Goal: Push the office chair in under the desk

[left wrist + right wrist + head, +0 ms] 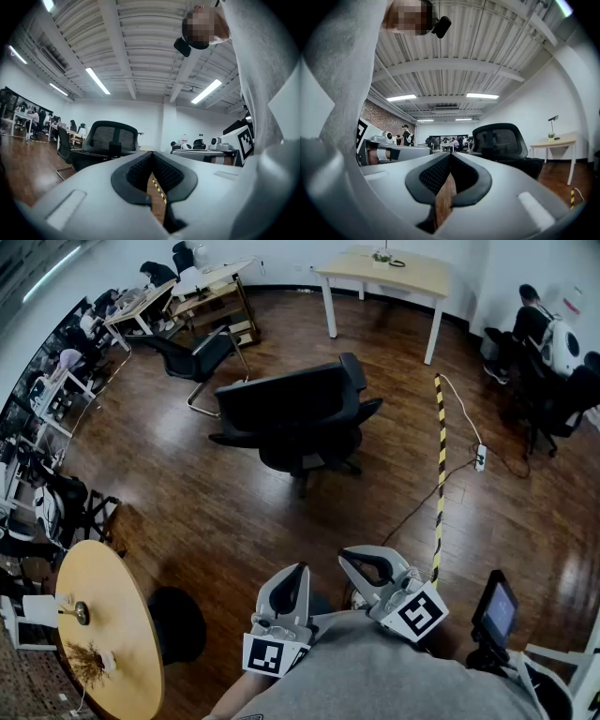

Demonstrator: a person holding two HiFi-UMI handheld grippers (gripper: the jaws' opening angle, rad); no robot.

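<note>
The left gripper [299,570] and right gripper [347,557], both clenched on nothing, point level toward the chair [291,413], probably to push it to the far desk [389,273].

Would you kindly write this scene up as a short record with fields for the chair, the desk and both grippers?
office chair: standing on the open wooden floor, well short of the desk
desk: light top, white legs, beyond the chair
left gripper: jaws shut, nothing between them
right gripper: jaws shut, empty, not touching the chair
striped strip: yellow-black, on the floor right of the chair
status: chair not yet pushed in
</note>
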